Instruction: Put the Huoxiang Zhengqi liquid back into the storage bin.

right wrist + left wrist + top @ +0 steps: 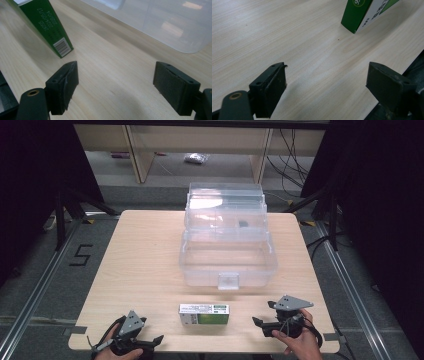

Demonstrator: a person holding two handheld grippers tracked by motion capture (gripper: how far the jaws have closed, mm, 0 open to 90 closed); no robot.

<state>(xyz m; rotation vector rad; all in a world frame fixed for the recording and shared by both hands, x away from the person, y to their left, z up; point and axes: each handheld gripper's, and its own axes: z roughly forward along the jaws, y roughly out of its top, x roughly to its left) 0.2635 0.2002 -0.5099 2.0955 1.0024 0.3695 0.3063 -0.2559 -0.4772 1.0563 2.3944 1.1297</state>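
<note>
Wooden table (145, 250) carries a clear bin (227, 262) far, a green box (204, 314) near. Left gripper (155, 341) and right gripper (258, 322) flank the box, jaws spread, empty.

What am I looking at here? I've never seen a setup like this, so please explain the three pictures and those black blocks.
A person sits at a wooden table with a hand-held gripper in each hand. The high view looks down from above: left gripper, right gripper. The other two pictures come from cameras riding on those grippers; the black blocks are their open jaws, holding nothing. Between the grippers lies a green and white box. Behind it stands a clear plastic container with its lid raised.
</note>
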